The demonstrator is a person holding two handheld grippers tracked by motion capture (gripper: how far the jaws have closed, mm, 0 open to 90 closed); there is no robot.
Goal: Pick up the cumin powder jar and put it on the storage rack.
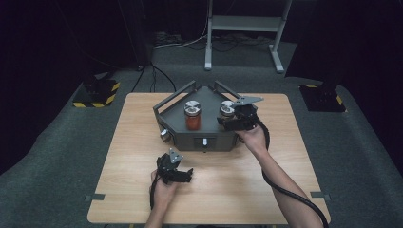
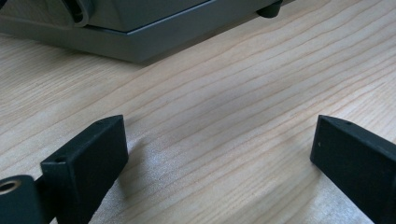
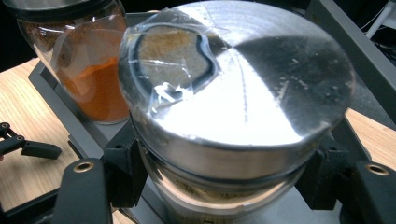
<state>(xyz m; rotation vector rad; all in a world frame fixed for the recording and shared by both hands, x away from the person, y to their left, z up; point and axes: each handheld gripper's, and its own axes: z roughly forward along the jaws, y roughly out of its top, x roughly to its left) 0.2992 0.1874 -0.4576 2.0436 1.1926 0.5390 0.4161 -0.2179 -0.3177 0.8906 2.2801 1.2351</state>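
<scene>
Wooden table (image 1: 237,190) w/ grey tray (image 1: 209,135) at back. Right gripper (image 1: 227,118) pinches silver-lidded jar (image 3: 238,107) in tray's right side, beside orange spice jar (image 1: 192,116). Left gripper (image 1: 183,175) spread, idle on table. Grasp step looks done; next likely a straight-up lift.

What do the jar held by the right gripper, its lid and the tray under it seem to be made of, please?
Jar: clear glass, apparently; its contents show through.
Lid: brushed metal, with radial sheen and glare.
Tray: matte grey, probably painted metal or plastic; I cannot tell which.
</scene>
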